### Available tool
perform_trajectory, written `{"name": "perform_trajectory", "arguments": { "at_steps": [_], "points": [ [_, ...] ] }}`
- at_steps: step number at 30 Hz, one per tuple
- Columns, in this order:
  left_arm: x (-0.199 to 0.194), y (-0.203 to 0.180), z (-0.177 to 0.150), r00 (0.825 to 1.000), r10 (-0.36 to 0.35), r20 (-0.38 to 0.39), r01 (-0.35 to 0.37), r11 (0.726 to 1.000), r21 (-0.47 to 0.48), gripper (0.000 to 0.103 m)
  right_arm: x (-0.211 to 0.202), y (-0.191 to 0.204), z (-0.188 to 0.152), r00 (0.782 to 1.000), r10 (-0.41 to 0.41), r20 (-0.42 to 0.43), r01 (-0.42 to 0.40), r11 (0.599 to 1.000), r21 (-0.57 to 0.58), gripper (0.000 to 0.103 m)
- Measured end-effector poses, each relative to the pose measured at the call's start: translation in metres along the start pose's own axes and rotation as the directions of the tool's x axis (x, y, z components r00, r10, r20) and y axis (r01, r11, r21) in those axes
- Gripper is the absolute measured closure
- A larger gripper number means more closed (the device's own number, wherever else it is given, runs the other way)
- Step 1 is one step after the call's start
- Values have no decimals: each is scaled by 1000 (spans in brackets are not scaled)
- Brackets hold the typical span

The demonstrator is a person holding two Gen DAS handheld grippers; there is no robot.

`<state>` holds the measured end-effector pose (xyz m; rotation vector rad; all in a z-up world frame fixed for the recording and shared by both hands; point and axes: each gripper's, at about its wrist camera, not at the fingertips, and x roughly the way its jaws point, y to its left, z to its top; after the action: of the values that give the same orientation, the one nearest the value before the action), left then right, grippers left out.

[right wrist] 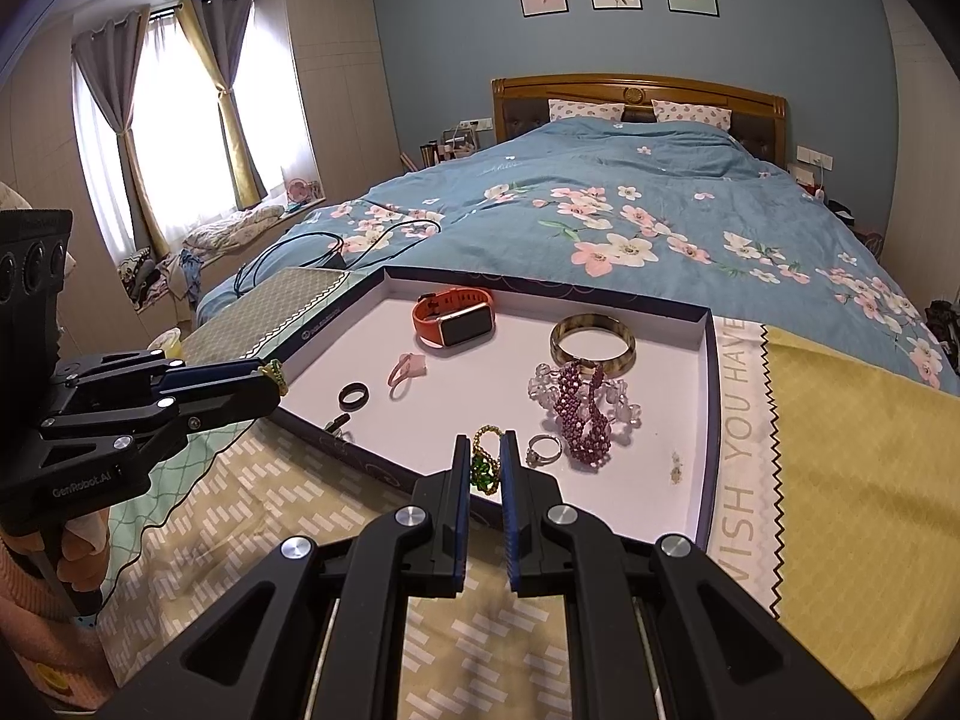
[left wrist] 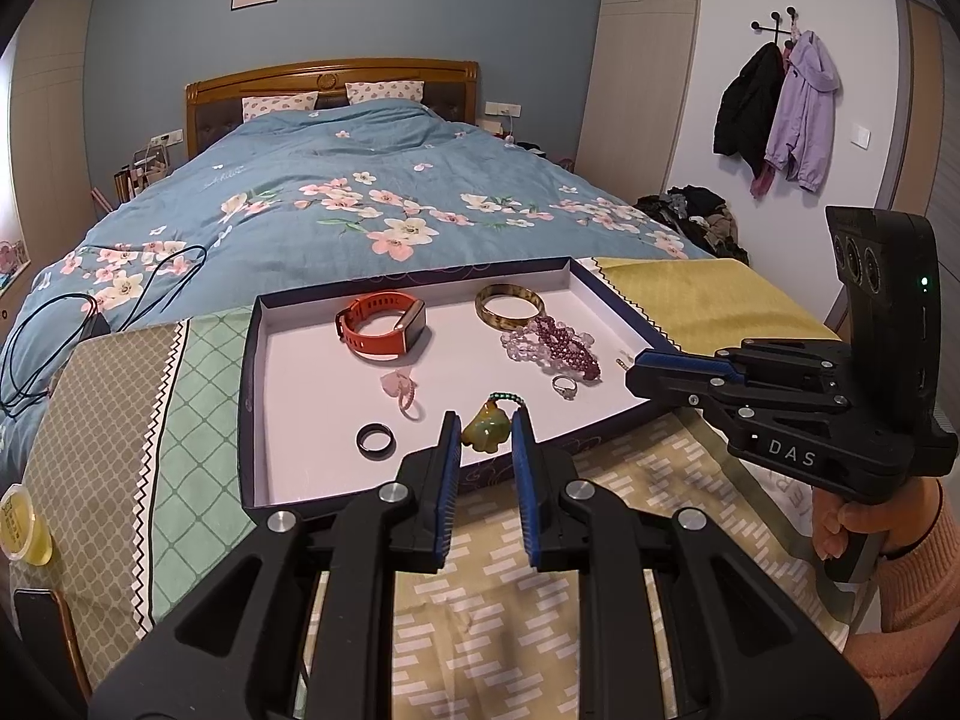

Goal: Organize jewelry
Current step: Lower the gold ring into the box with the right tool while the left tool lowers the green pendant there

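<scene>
Shallow tray [left wrist: 252, 396] sits on the patterned cloth at the foot of the bed [left wrist: 336, 204], its low near rim right under both tools. Bare white floor lies open in the tray's near-left corner, by the black ring [left wrist: 376, 439]. Left tongs [left wrist: 486, 450] stand partly open, pads either side of the green pendant [left wrist: 485, 429] at the near rim; whether they touch it, I cannot tell. Right tongs [right wrist: 483, 468] are narrowed to a slim gap around the green beaded piece [right wrist: 485, 468], contact unclear. Silver ring [right wrist: 543, 450] lies just beside, purple beads [right wrist: 585, 414] beyond.
</scene>
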<state>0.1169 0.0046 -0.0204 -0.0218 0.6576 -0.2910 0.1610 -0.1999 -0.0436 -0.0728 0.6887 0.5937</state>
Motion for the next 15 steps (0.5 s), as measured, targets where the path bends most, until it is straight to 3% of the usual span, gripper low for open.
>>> {"name": "perform_trajectory", "arguments": {
  "at_steps": [15],
  "points": [
    [4,4,4,1000,6,6,-6,1000,-2,85,3,-3,4,1000,-2,-1,2,1000,2,95]
  ]
}}
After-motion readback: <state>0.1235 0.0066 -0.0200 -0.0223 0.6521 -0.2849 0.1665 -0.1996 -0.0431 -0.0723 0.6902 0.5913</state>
